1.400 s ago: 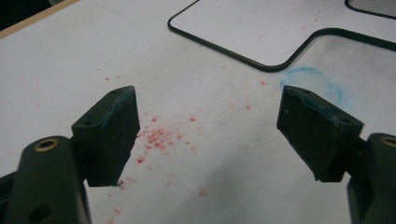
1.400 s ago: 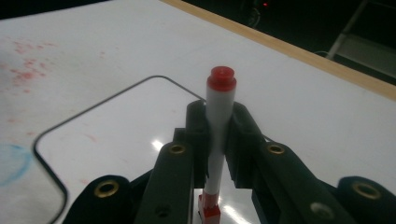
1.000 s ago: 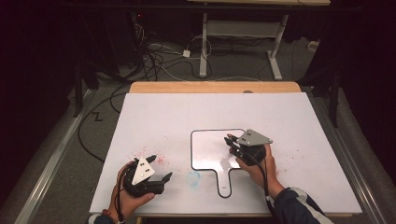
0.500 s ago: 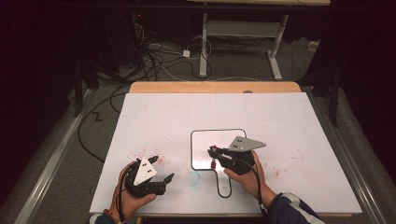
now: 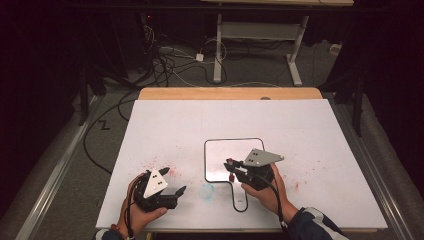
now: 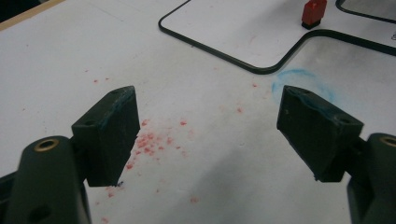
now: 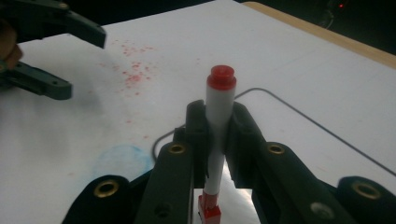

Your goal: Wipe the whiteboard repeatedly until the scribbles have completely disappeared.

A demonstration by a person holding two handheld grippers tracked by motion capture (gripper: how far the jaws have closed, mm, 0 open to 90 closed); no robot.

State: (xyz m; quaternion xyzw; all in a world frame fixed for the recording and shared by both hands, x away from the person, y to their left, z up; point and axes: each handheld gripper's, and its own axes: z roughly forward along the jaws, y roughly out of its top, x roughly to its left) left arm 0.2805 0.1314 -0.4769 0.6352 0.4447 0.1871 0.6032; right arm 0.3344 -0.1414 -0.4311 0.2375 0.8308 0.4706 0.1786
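**Marker already in the right tongs, left tongs idle**

The right tongs (image 5: 231, 166) are clamped on a white marker (image 7: 218, 126) with a red cap, its long axis crossing the jaws. They sit at centre frame over the black-outlined shape (image 5: 234, 159) on the tabletop (image 5: 300, 130). The left tongs (image 5: 170, 190), lower left, gape wide and empty, near red speckles (image 6: 149, 140) and a blue smudge (image 5: 206, 190).

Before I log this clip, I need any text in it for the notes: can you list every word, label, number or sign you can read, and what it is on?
None can be read.
Marker held in the right hand-held gripper: no print visible on its white barrel.
Whiteboard: only a black drawn outline, red specks and a blue smudge, no letters.
Grey plates on both grippers: small dark dots, no writing.
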